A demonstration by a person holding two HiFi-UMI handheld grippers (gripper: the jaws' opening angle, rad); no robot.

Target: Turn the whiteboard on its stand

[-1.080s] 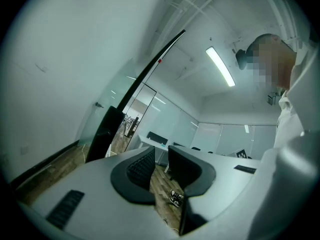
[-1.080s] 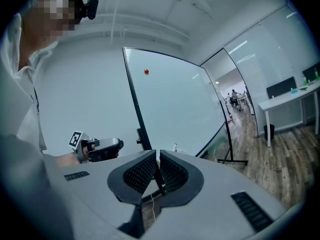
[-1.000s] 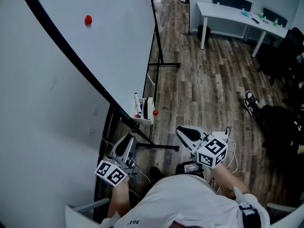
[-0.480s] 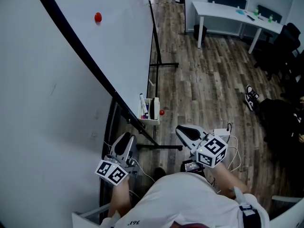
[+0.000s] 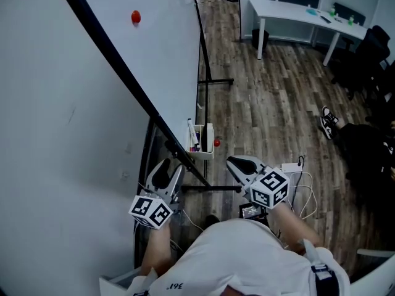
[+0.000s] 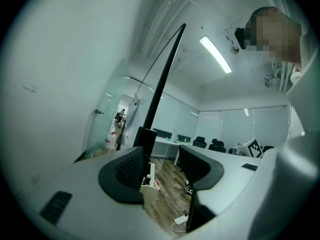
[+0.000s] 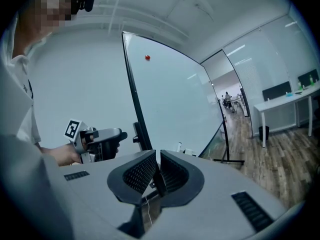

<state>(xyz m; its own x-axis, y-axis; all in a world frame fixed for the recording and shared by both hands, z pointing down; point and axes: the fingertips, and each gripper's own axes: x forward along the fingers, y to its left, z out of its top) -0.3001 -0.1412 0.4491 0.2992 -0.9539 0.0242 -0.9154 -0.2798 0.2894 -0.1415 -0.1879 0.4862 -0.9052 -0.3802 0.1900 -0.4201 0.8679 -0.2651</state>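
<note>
The whiteboard [image 5: 92, 103] fills the left of the head view, tilted, with a black frame edge [image 5: 123, 79] running diagonally down to the stand. A red magnet [image 5: 136, 16] sticks to it, and a white marker tray [image 5: 200, 142] hangs at its lower corner. My left gripper [image 5: 165, 172] is just below that corner, beside the frame. Its jaws are opening, and only the tray [image 6: 149, 181] and floor show in the gap of the left gripper [image 6: 162, 164]. My right gripper [image 5: 237, 164] hovers to the right over the floor. The right gripper [image 7: 157, 173] is shut on nothing.
The stand's black leg and foot [image 5: 213, 82] reach out over the wooden floor. A white desk [image 5: 296, 14] and black chairs [image 5: 370, 48] stand at the back right. A shoe [image 5: 327, 125] and a white power block with cables [image 5: 293, 168] lie on the floor.
The board's frame edge, tray and magnet now sit further right in the head view. My left gripper has come up closer to the frame's lower corner, and the right gripper has barely moved.
</note>
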